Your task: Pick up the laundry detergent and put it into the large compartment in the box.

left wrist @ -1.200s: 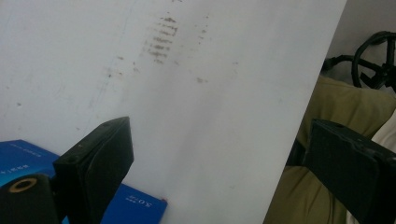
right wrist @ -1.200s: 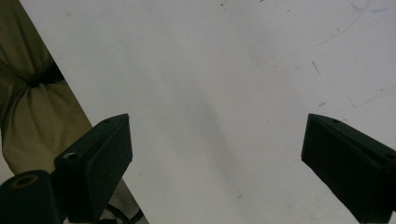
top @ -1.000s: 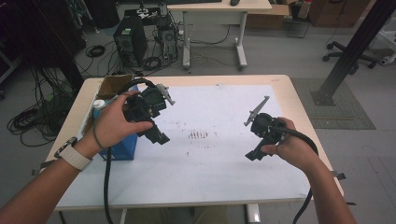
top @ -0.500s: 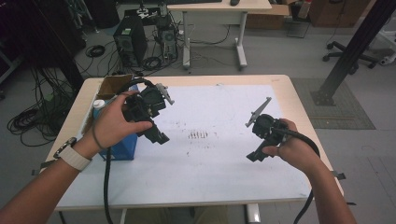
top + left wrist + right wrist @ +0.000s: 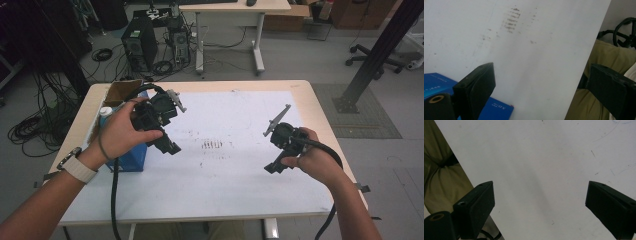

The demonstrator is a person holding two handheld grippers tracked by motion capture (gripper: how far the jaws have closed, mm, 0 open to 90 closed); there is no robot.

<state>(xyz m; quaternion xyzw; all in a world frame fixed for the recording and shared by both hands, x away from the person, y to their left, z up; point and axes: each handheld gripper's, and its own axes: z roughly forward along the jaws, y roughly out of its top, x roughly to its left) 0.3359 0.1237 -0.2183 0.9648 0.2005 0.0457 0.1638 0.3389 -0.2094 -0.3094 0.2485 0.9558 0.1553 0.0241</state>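
- The left gripper [image 5: 162, 135] sits left of centre in the high view, gripped by the person's left hand [image 5: 122, 132] and held above the table, its black jaws slanting down toward the middle of the frame.
- In the left gripper view its jaws stand wide apart, one at the lower left and one at the lower right, with nothing between them but bare white sheet [image 5: 529, 62] (the claw holds nothing).
- The nearest thing to it is a blue box [image 5: 131, 157], at the left-centre of the high view, just under the left hand and partly hidden by it; it lies on the table near the left edge.
- In the left gripper view the blue box [image 5: 496, 110] shows at the bottom left, just behind the left jaw, lying flat on the sheet.
- The right gripper [image 5: 280, 152] is right of centre in the high view, in the person's right hand [image 5: 312, 160], well apart from the left gripper.
- In the right gripper view its jaws are spread wide at the two lower corners, with only plain white sheet [image 5: 536, 170] in the gap (nothing is held).
- A patch of dark smudges [image 5: 212, 145] marks the sheet at the middle of the high view, between the two grippers.
- The wooden table [image 5: 320, 107] shows as a pale rim around the sheet.
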